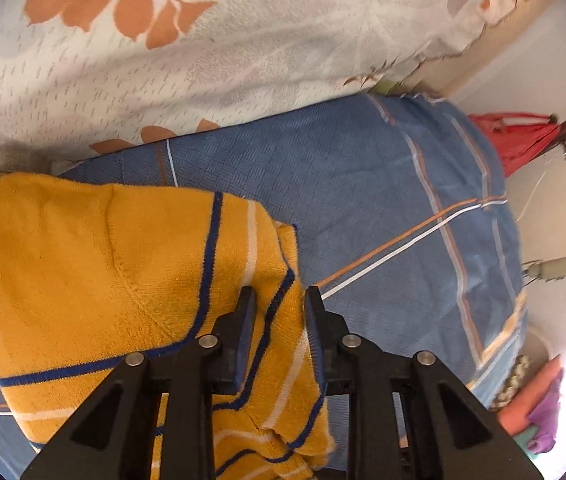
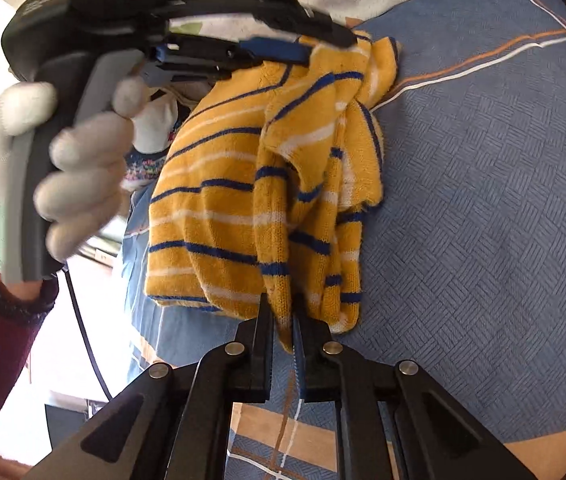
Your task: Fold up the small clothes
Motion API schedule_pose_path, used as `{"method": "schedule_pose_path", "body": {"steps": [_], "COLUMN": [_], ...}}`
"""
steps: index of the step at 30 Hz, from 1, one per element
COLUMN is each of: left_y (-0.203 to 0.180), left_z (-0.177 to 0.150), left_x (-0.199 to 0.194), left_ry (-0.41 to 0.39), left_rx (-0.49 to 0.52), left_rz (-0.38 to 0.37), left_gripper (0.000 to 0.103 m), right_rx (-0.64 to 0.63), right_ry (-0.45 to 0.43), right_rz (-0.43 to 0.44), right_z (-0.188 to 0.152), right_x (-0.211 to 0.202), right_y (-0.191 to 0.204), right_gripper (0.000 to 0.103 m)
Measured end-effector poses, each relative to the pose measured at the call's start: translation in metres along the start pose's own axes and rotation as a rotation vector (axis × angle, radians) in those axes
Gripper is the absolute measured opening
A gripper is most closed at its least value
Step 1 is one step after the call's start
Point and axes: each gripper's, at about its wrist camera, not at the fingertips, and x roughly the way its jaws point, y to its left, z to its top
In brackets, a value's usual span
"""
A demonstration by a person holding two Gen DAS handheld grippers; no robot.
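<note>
Yellow striped garment (image 2: 243,200), bunched, hanging.

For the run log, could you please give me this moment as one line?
stage: mid-fold | left gripper: shut on yellow striped garment | right gripper: shut on its near edge | surface: blue bedsheet

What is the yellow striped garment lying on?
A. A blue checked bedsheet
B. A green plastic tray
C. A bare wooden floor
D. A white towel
A: the yellow striped garment, pinched by the right gripper and by the left gripper, rests partly on the blue checked bedsheet with its orange and white lines.
</note>
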Motion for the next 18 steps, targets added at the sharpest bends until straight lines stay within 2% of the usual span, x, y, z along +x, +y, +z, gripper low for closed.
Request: {"method": "schedule_pose_path", "body": {"steps": [3, 5, 7, 9, 11, 13, 15, 17, 18], "left_y": [0.004, 0.007, 0.017, 0.033, 0.053, 0.073, 0.089, 0.106, 0.115], "left_z": [-0.006, -0.016, -0.030, -0.044, -0.059, -0.077, -0.090, -0.102, -0.108], "left_x": [-0.026, -0.049, -0.069, -0.081, -0.088, -0.094, -0.093, -0.086, -0.079], "left_ry": [-0.040, -0.090, -0.150, -0.191, -0.214, -0.227, -0.225, -0.200, -0.179], "left_rx": [-0.002, 0.006, 0.000, -0.036, -0.087, -0.135, -0.166, -0.197, -0.219], "left_rz": [-0.056, -0.062, -0.042, 0.001, 0.046, 0.092, 0.118, 0.172, 0.187], "left_gripper": [0.029, 0.038, 0.054, 0.055, 0.055, 0.055, 0.055, 0.055, 0.056], "right_rx": [-0.016, -0.009, -0.001, 0.001, 0.002, -0.026, -0.075, -0.082, -0.081], "right_ry": [0.003, -0.054, -0.120, -0.175, -0.194, -0.178, -0.118, -0.029, -0.009], "right_rz": [-0.035, -0.044, -0.056, -0.082, -0.081, -0.080, -0.091, -0.205, -0.252], "right_z": [0.007, 0.013, 0.023, 0.042, 0.062, 0.073, 0.080, 0.090, 0.091], "right_x": [-0.005, -0.025, -0.048, -0.060, -0.061, -0.052, -0.034, -0.004, 0.007], "right_y": [0.009, 0.014, 0.016, 0.018, 0.020, 0.026, 0.030, 0.018, 0.014], "right_gripper": [0.010, 0.012, 0.014, 0.014, 0.014, 0.014, 0.014, 0.015, 0.011]}}
